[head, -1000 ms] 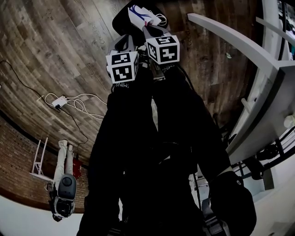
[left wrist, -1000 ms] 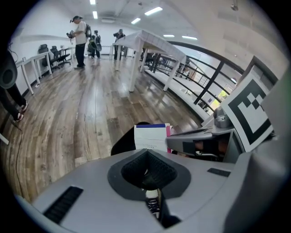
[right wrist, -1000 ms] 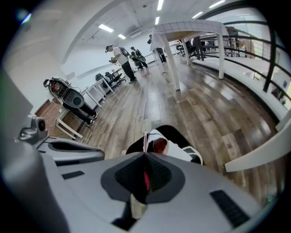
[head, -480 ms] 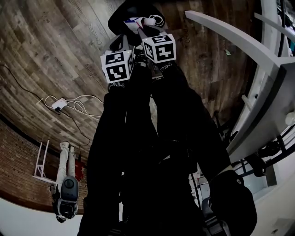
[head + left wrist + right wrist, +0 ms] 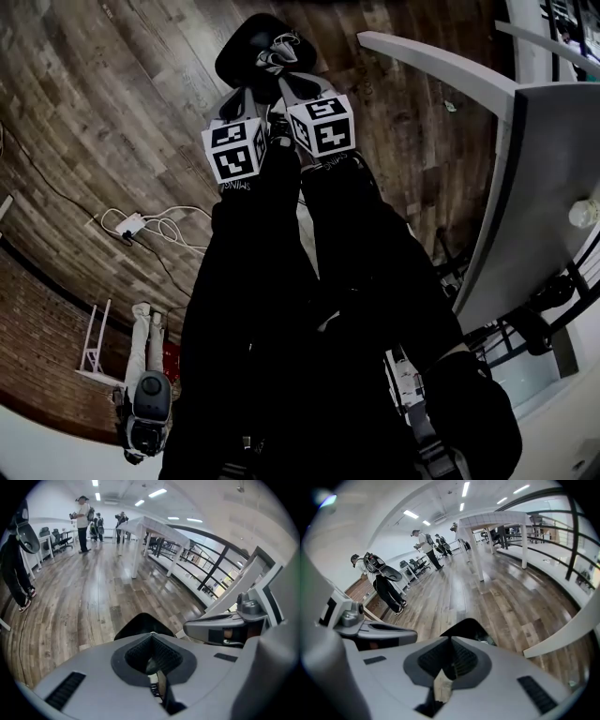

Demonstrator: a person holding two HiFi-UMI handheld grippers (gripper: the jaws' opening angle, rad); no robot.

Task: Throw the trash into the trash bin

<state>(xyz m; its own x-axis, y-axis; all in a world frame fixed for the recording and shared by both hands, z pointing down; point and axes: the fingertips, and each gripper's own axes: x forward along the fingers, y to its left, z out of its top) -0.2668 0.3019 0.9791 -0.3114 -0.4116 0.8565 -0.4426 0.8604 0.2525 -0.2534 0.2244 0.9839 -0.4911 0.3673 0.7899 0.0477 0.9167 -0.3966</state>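
Nearest us, our grey left gripper (image 5: 151, 634) has jaws pressed together, empty; our right gripper (image 5: 451, 639) has just been closing, jaws meeting on nothing; beyond, the crumpled white trash (image 5: 275, 56) lies inside the round black trash bin (image 5: 239, 52); a snagged loop could drag it out.

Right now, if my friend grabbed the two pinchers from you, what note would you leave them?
Left gripper: shut, nothing between its tips.
Right gripper: its jaws have just been closing. The tips meet and no trash is gripped. A pale bit shows deep in its slot, and I cannot tell what it is.
Things: the crumpled trash lies in the black trash bin, just past both grippers.
Done: the trash looks dropped in.
Left: probably check that pale bit, then draw both grippers away from the bin.
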